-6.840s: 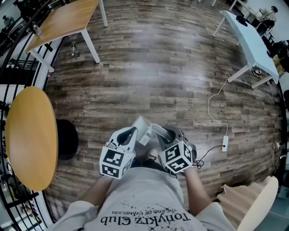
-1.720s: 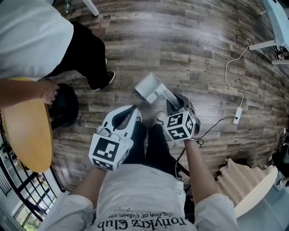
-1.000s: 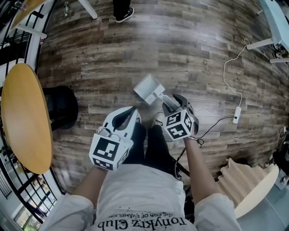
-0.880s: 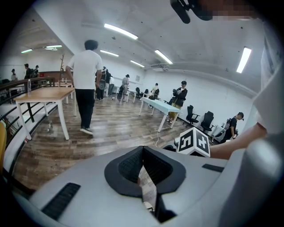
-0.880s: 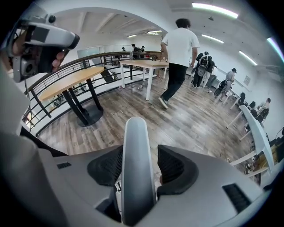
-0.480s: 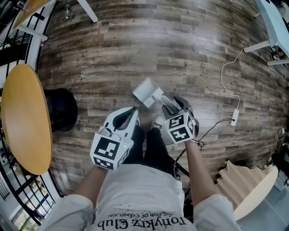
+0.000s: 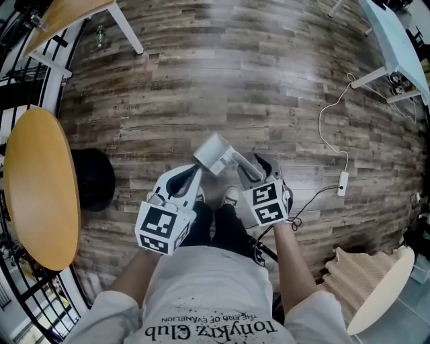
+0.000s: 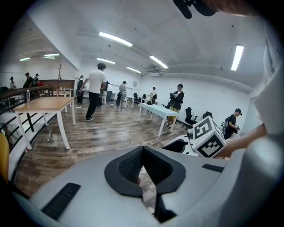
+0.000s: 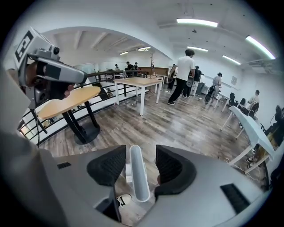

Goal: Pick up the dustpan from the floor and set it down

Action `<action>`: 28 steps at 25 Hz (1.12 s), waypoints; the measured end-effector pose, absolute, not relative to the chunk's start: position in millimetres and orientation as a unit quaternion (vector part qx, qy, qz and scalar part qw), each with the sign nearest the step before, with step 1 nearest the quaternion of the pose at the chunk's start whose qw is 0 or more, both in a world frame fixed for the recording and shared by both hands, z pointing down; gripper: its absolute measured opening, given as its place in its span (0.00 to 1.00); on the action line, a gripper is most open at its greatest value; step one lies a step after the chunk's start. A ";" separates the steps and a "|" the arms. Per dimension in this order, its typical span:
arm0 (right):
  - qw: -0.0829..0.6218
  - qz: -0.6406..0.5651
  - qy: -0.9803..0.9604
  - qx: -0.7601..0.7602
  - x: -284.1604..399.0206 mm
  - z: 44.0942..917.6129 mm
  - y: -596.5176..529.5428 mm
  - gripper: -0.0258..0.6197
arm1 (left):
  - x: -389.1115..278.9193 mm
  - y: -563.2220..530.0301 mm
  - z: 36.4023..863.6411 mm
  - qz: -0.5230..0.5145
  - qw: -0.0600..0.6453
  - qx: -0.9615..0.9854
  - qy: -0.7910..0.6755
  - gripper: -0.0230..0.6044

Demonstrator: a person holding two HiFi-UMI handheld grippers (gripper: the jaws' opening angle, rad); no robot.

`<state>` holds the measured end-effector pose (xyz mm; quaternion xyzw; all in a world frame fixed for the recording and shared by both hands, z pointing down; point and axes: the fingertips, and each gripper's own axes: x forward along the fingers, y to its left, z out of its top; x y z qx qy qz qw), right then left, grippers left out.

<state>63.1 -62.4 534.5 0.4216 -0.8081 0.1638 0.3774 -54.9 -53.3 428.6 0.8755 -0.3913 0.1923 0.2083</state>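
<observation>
The grey-white dustpan (image 7: 215, 153) sits just ahead of my shoes, its long handle (image 9: 137, 177) running back toward me. My right gripper (image 7: 259, 163) straddles that handle. In the right gripper view the handle stands between the pads of the right gripper (image 9: 140, 153) with a gap on each side. Those jaws have just been opening. Whether the pan rests on the floor I cannot tell. My left gripper (image 7: 197, 173) hovers beside the pan's near left corner. In the left gripper view the tips of the left gripper (image 8: 142, 150) meet on nothing.
A round wooden table (image 7: 40, 195) with a black base (image 7: 94, 188) stands at the left beside a railing. A white-legged wooden table (image 7: 67, 13) is far left, a pale blue table (image 7: 396, 40) far right. A cord and adapter (image 7: 341, 183) lie right of me. People (image 8: 95, 91) stand far off.
The person in white beside the round table has left the head view. Both grippers have come up a little toward the camera, the handle still between the right jaws.
</observation>
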 end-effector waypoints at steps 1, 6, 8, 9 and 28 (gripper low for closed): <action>0.371 0.162 -0.809 0.426 64.4 527.9 -59.7 0.39 | -53.8 -52.7 424.0 0.191 0.204 0.877 -0.392 0.07; 0.327 0.155 -0.824 0.436 60.3 488.3 -43.1 0.38 | -52.4 -44.8 405.6 0.182 0.187 0.879 -0.399 0.07; 0.316 0.145 -0.825 0.445 58.7 472.6 -39.3 0.37 | -52.6 -41.3 399.8 0.178 0.183 0.880 -0.401 0.07; 0.310 0.140 -0.823 0.454 59.5 464.6 -39.0 0.31 | -52.1 -39.7 396.6 0.176 0.181 0.881 -0.400 0.07; 0.236 0.111 -0.817 0.515 74.5 382.8 -19.4 0.09 | -25.5 -14.8 366.9 0.155 0.168 0.898 -0.377 0.07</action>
